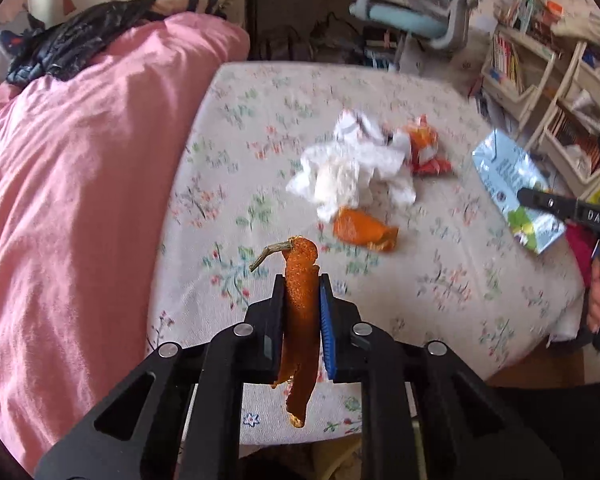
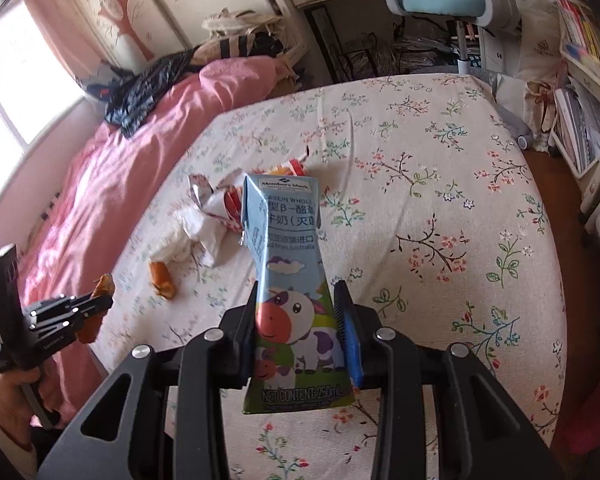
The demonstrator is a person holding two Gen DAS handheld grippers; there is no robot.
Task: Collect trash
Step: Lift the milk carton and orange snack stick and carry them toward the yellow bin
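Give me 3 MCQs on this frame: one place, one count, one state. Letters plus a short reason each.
1. Where does the crumpled white tissue lie?
A. on the floral bed sheet
B. on the pink duvet
C. on the floor

2. How many pieces of orange peel show in the left wrist view?
A. one
B. two
C. four

3. What is the state of the right gripper?
A. open and empty
B. shut on the milk carton
C. shut on a tissue

Answers:
1 A, it sits mid-sheet beside a snack wrapper.
2 B, a peel strip in the left gripper, another peel on the sheet.
3 B, both pads press the carton's sides.
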